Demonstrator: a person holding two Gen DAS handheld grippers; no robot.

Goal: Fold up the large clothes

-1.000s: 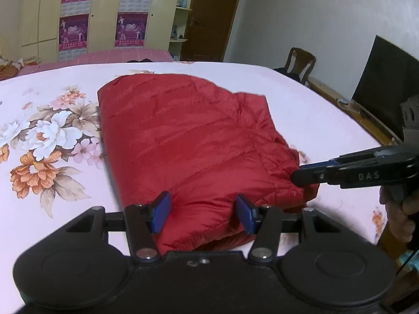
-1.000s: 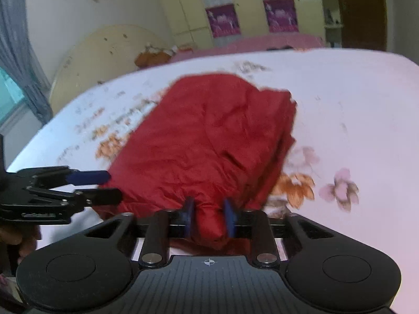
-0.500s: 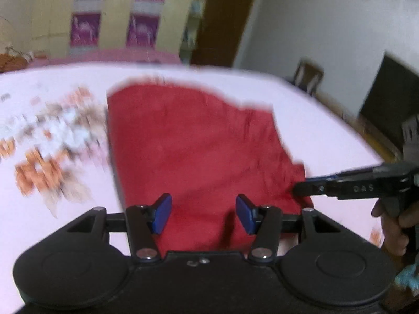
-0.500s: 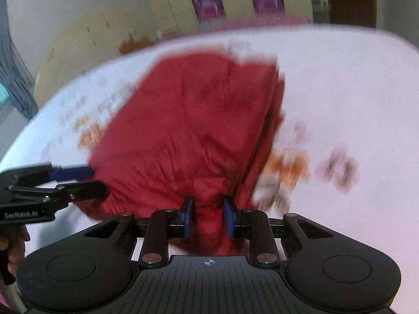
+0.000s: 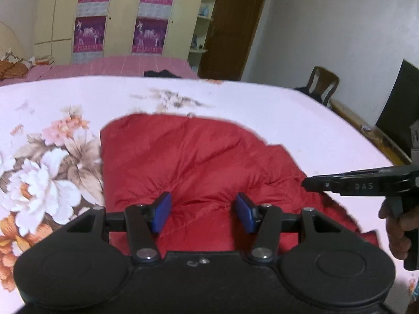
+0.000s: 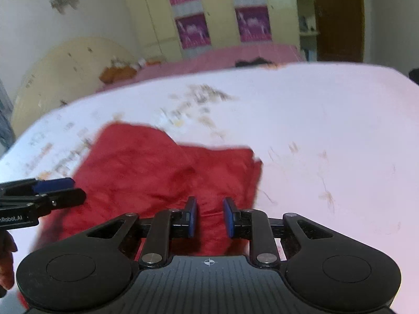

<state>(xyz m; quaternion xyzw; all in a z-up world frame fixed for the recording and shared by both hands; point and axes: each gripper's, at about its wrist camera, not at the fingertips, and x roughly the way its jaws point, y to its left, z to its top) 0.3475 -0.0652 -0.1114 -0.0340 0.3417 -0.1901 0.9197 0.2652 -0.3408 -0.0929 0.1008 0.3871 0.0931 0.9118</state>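
Red quilted puffy jacket [image 5: 199, 162], folded, on floral bedsheet [image 5: 47, 183].

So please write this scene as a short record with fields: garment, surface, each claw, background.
garment: red padded jacket, folded, near edge bunched
surface: bed sheet, pale with flower print
left claw: shut on a wide bunch of the jacket's near edge
right claw: shut on a narrow pinch of the near edge
background: wardrobe with purple panels, wooden chair, brown door
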